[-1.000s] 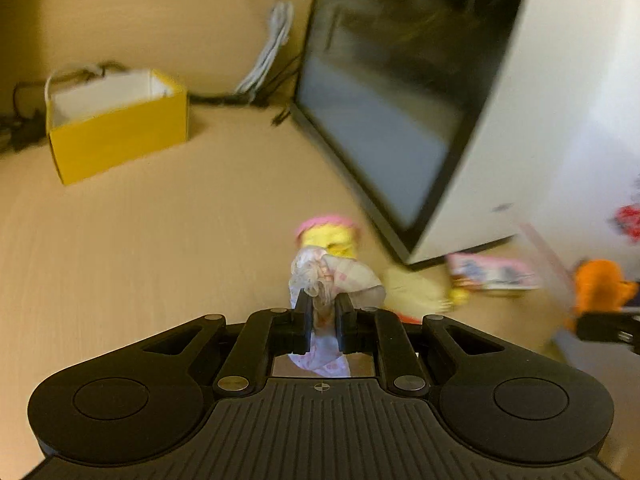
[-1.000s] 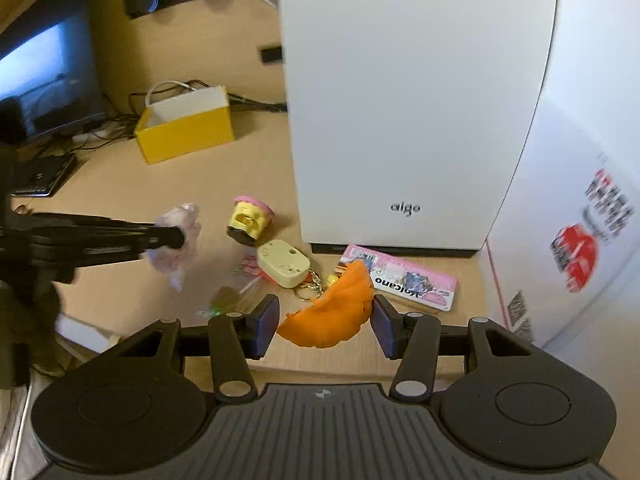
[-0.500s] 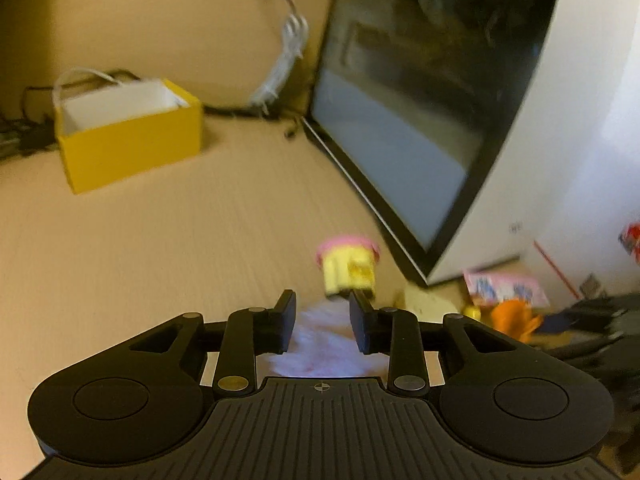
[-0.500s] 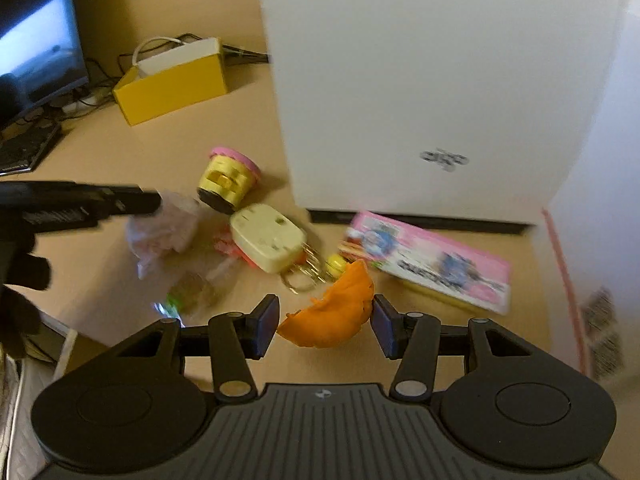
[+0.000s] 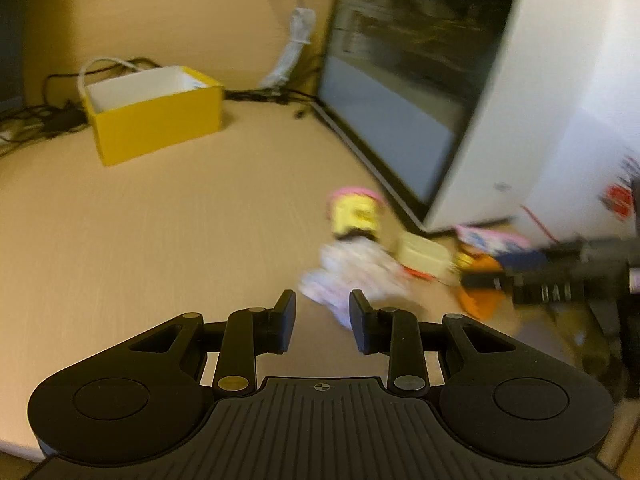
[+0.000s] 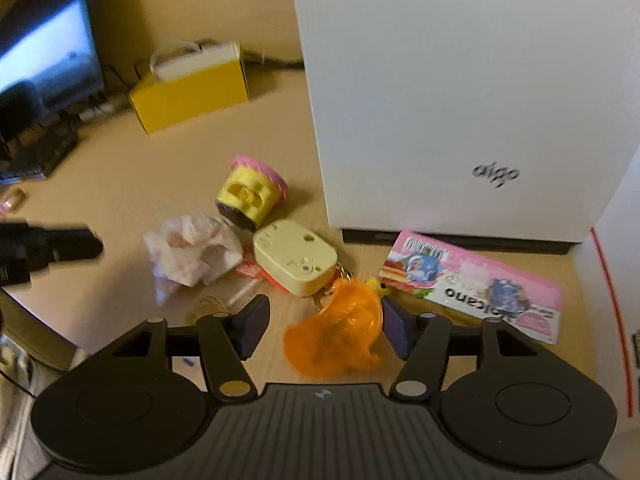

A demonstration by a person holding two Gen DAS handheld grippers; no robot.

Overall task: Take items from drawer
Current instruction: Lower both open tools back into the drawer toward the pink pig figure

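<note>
- The left gripper (image 5: 322, 326) stands with its jaws parted and nothing between them; the crumpled white wrapper (image 5: 352, 276) lies on the bench (image 5: 160, 232) just beyond the tips, toward one o'clock in the left wrist view.
- The right gripper (image 6: 324, 330) is spread wide, and the orange soft toy (image 6: 336, 338) sits between its fingers. It is close to the right finger and well clear of the left one, so I judge it lies loose on the bench rather than being pinched.
- In the right wrist view the things taken out form one cluster near the foot of the white computer case (image 6: 460, 100):
  - the cream keychain box (image 6: 296, 262) at twelve o'clock from the orange toy, its ring touching the toy;
  - the yellow cup with pink rim (image 6: 252, 192) lying tilted beyond it, at eleven o'clock;
  - the wrapper (image 6: 192, 254) at ten o'clock;
  - the pink snack packet (image 6: 472, 284) at two o'clock, its long axis running from ten toward four o'clock.
- A yellow box (image 6: 192, 88) stands well apart, farther back on the bench.
- The drawer itself shows in neither view, so I cannot tell what is left in it.
- My judgement: both items are down and both grippers are free; the next reach depends on where the drawer lies, probably below the near bench edge.
- The left view is blurred by motion, so fine contact there is uncertain.
</note>
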